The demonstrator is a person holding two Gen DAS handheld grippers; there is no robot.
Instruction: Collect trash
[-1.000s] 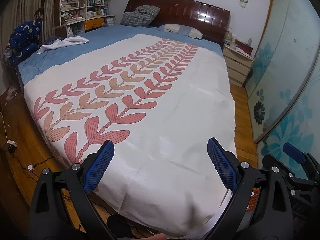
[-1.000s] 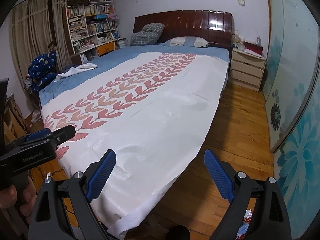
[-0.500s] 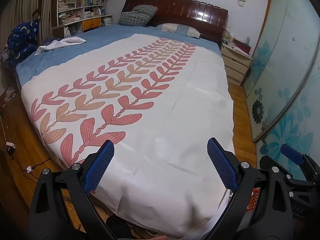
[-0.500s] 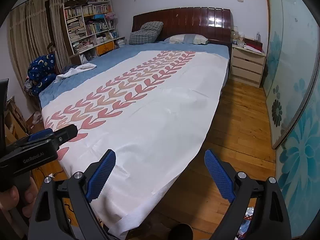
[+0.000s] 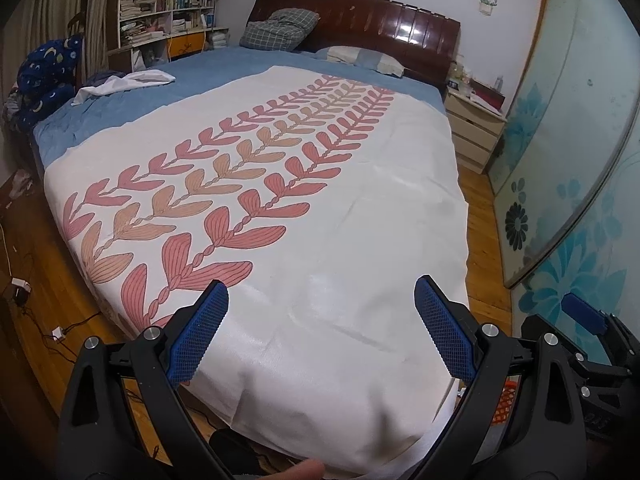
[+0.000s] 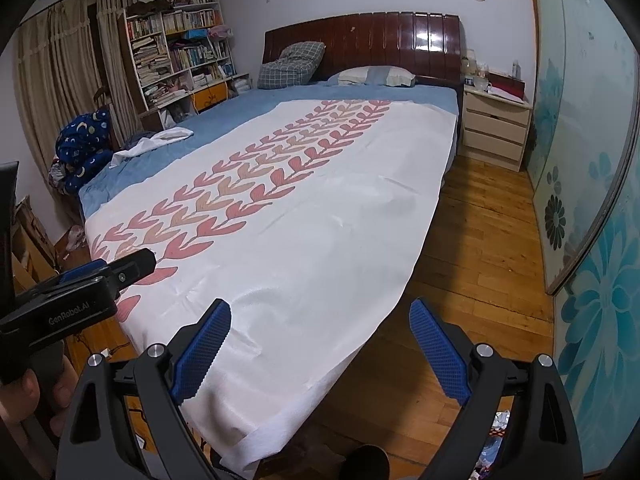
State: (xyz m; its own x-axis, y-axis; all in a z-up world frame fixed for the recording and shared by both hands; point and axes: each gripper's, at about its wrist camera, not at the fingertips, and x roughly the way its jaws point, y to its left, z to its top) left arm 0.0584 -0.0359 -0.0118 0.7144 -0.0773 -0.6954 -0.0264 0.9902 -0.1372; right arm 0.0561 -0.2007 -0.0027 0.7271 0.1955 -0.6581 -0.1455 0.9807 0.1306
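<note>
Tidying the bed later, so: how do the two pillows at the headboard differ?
The checked pillow is dark grey plaid, crumpled and propped against the headboard; the striped pillow is pale with a blue band and lies flat. The checked one sits left of the striped one. Both rest on the blue sheet.

Crumpled trash (image 6: pixel 496 428) lies on the wooden floor; partly hidden behind the gripper frame.

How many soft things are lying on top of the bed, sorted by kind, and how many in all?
Pillows: 2, the checked pillow and the striped pillow
Spreads: 1, the leaf-print cover
Loose clothes: 1, the white garment
Total: 4
</note>
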